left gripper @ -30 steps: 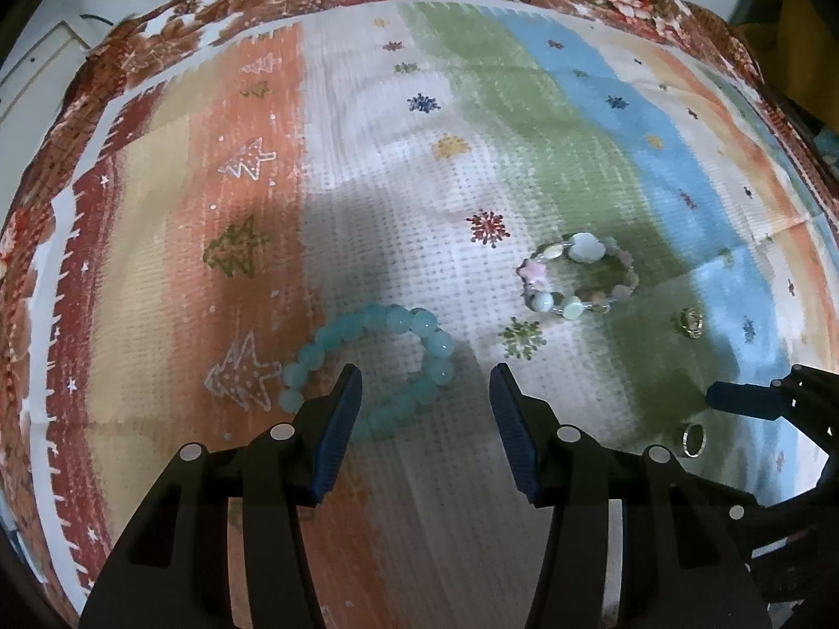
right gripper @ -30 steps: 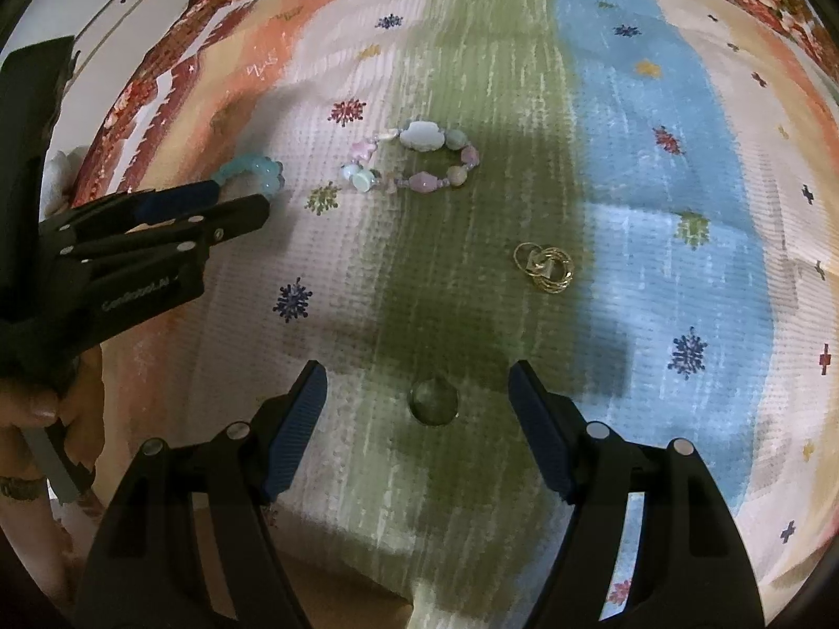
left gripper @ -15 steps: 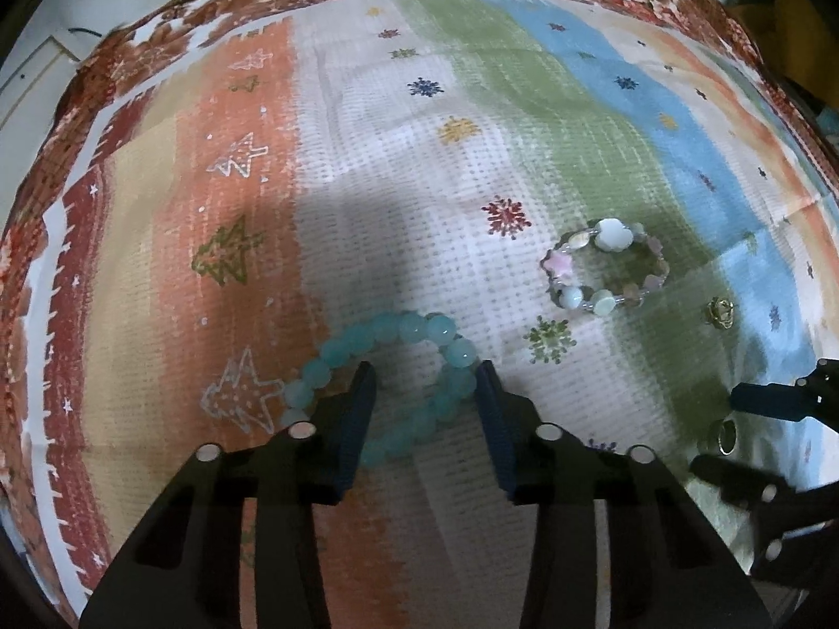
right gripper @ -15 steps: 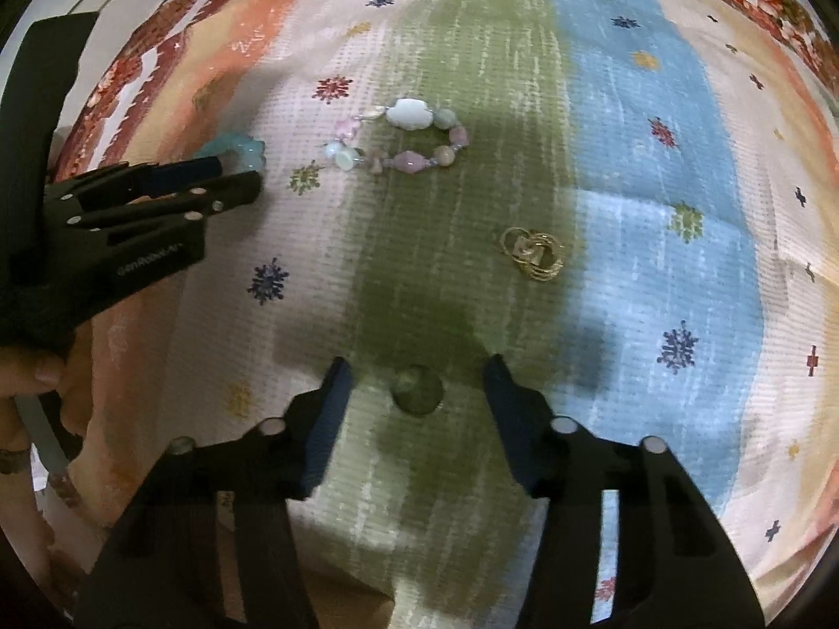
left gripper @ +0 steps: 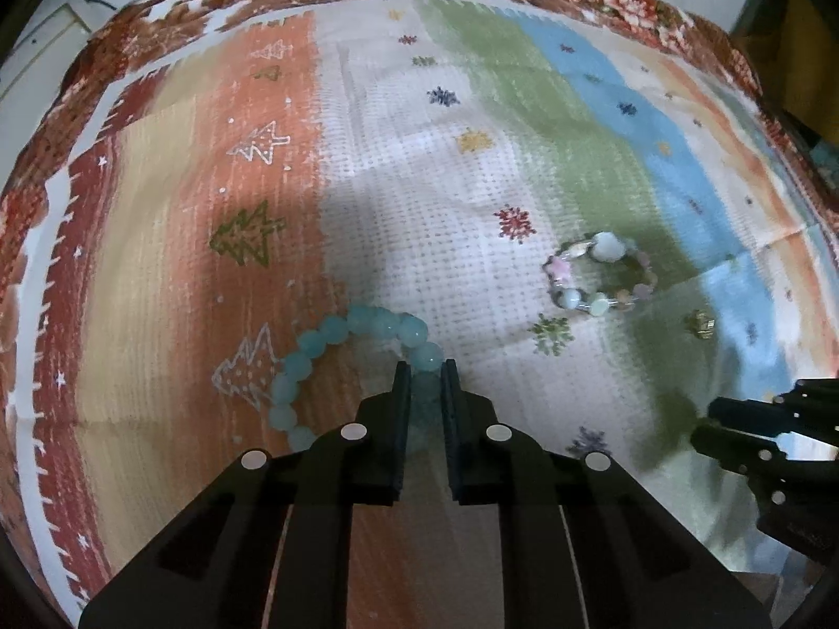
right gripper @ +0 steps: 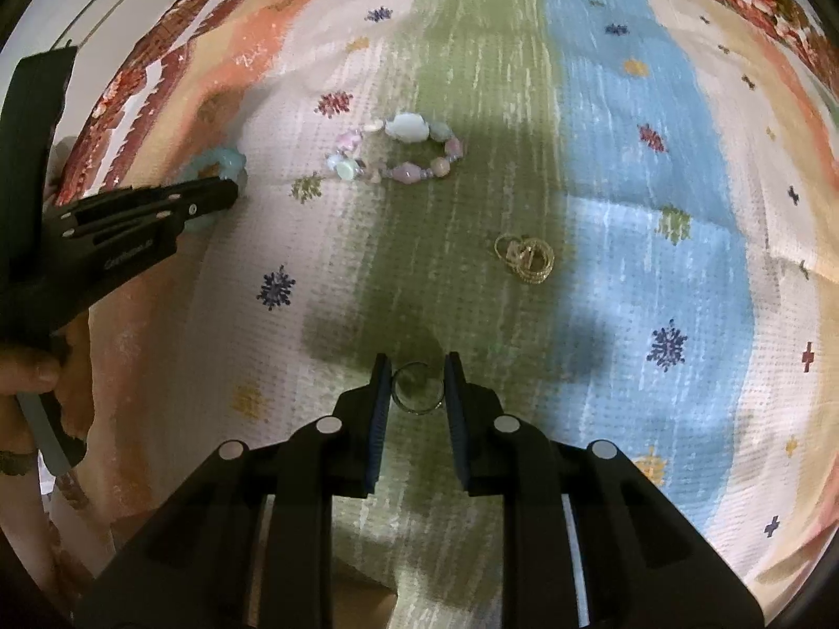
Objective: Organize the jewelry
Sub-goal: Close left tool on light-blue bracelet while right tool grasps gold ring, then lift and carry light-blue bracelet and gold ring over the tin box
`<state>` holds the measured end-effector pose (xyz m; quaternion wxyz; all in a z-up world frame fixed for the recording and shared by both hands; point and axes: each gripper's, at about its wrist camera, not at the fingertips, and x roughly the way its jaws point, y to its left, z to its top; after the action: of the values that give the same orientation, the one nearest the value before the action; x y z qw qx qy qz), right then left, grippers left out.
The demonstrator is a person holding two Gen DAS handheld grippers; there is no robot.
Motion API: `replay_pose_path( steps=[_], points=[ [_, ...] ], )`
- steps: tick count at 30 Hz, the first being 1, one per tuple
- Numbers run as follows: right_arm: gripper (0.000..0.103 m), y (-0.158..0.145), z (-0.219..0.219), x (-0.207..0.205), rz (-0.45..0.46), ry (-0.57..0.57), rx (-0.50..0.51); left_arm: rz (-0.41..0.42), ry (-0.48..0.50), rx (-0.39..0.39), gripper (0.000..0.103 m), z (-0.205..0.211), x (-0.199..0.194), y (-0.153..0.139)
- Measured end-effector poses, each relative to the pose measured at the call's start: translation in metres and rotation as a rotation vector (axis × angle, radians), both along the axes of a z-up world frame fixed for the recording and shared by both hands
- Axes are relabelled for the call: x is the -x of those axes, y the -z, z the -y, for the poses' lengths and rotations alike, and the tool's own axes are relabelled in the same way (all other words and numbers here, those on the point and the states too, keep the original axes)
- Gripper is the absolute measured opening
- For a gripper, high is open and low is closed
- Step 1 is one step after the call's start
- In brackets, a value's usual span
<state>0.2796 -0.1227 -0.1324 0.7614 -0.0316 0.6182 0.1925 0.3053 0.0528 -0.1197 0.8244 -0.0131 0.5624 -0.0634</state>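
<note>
My left gripper (left gripper: 423, 372) is shut on the near side of a turquoise bead bracelet (left gripper: 335, 338) that lies on the striped cloth; it also shows in the right wrist view (right gripper: 223, 162). My right gripper (right gripper: 417, 367) is shut on a small silver ring (right gripper: 418, 387) on the green stripe. A pastel bead bracelet (left gripper: 598, 275) lies to the right of the turquoise one, also seen in the right wrist view (right gripper: 398, 154). A gold ring cluster (right gripper: 524, 257) lies beyond my right gripper, small in the left wrist view (left gripper: 701, 322).
The jewelry lies on a striped cloth with snowflake and tree prints (left gripper: 419, 157) and a red floral border (left gripper: 157, 15). The right gripper's tips (left gripper: 734, 419) show at the left view's right edge. The left gripper (right gripper: 157, 209) and the hand holding it show at the right view's left edge.
Both grippers went down and closed: the left jaws closed on the turquoise bracelet's beads, the right jaws closed on the silver ring.
</note>
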Motion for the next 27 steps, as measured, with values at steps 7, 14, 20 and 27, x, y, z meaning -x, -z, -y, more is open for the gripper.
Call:
replay_pose_path(
  steps=[7,14,20,27],
  points=[
    [0.022,-0.018,0.002,0.007,0.057,-0.008,-0.001,0.050,-0.031,0.060,0.011,-0.007,0.017,-0.029],
    [0.022,-0.032,-0.001,0.012,0.087,-0.008,-0.024,0.083,-0.037,0.089,0.011,-0.011,0.035,-0.047],
    [0.022,-0.046,0.000,0.020,0.112,-0.010,-0.046,0.109,-0.035,0.111,0.011,-0.007,0.049,-0.064],
    [0.022,-0.063,0.004,0.035,0.142,-0.010,-0.071,0.148,-0.024,0.143,0.011,0.001,0.068,-0.085]
  ],
)
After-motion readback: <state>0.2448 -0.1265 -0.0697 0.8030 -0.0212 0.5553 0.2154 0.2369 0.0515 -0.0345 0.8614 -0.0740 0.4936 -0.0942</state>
